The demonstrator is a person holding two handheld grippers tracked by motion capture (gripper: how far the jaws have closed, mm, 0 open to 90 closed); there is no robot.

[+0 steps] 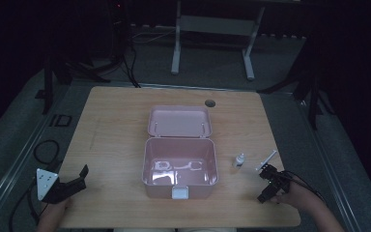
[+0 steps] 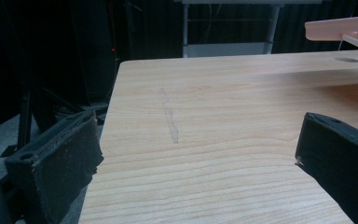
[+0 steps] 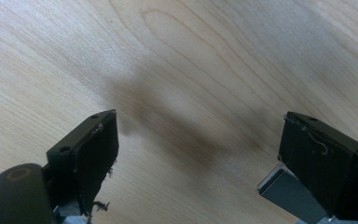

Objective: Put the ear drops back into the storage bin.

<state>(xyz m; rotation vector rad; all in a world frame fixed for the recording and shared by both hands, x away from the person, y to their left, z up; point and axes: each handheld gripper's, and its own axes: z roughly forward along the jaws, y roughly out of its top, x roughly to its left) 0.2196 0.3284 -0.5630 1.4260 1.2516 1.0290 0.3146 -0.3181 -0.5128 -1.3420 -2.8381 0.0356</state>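
Note:
A pink plastic box stands open in the middle of the wooden table, its lid tipped back; pale items lie inside it. Its lid edge juts in at the top right of the left gripper view. A small white bottle and a thin white stick-like item lie right of the box. My left gripper rests open at the table's front left corner, jaws wide over bare wood. My right gripper hangs open over the front right of the table, jaws pointing down at bare wood.
A round cable hole sits near the table's far edge. Beyond the table stand the white legs of another desk. Cables lie on the floor to the left. Dark stands flank both sides.

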